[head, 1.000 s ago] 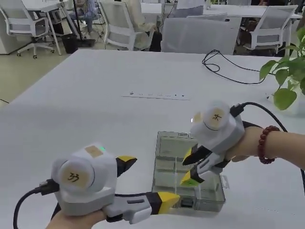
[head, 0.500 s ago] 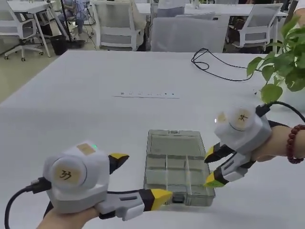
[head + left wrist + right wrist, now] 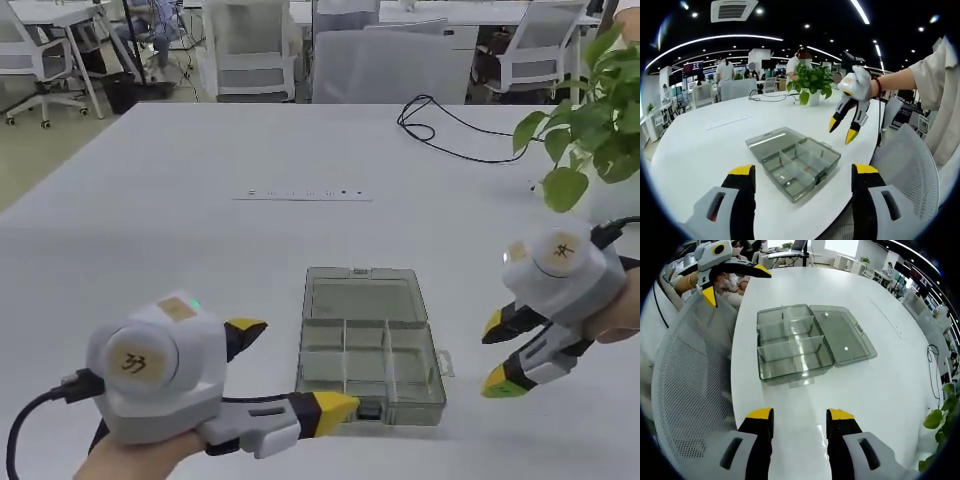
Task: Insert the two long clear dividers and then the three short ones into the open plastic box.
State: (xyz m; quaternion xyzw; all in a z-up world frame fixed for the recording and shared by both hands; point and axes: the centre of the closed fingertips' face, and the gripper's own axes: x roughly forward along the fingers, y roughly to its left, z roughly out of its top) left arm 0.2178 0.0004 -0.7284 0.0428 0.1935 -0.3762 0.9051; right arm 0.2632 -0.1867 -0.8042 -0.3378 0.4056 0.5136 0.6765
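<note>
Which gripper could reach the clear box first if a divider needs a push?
Probably the left. The left gripper is open, with one jaw tip right beside the near corner of the box. The right gripper, also open, hangs off to the side with bare table between.

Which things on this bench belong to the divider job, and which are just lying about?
Job: plastic box, open; clear dividers standing in it; left gripper and right gripper, both open and empty.
Lying about: black cable, potted plant, thin marked strip, office chairs.
</note>
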